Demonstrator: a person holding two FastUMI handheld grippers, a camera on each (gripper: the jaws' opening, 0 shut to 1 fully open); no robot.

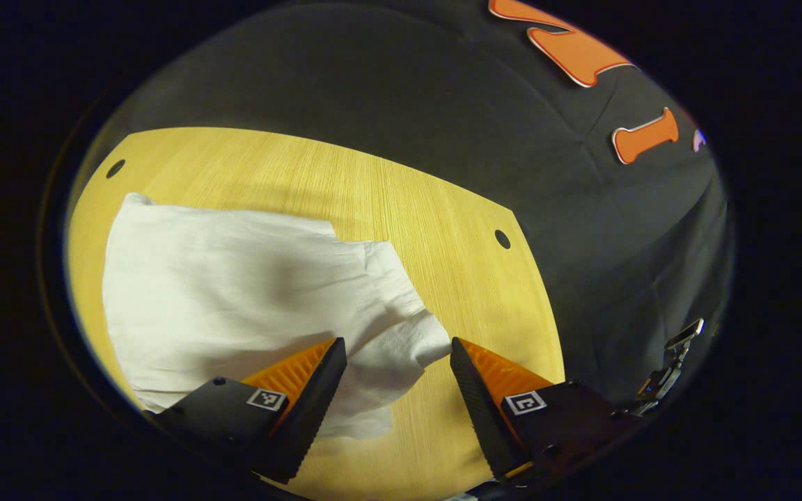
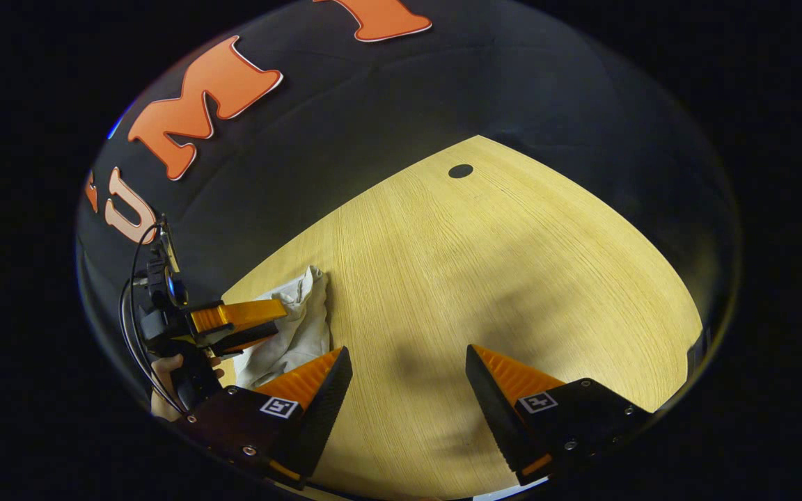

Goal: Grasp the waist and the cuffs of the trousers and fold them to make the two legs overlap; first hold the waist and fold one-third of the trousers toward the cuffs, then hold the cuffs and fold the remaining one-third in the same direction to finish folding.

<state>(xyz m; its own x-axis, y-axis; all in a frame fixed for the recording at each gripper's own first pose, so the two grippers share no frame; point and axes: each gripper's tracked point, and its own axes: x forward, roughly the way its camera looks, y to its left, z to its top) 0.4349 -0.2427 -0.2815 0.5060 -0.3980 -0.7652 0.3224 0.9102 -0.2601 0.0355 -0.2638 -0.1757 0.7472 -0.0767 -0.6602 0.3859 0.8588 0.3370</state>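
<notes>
White trousers (image 1: pixel 234 292) lie folded on our wooden bench (image 1: pixel 443 229), near one of its edges. Our left gripper (image 1: pixel 398 351) has its fingers spread wide, a bunched corner of the cloth between them, neither finger pressing on it. Our right gripper (image 2: pixel 408 362) is also wide open over bare bench, holding nothing, the trousers just beside it.

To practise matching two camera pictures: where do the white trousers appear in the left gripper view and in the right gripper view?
Left gripper view: trousers spread across left and centre of the table.
Right gripper view: trousers bunched at lower left.
Shared landmark: the table's round hole.
</notes>
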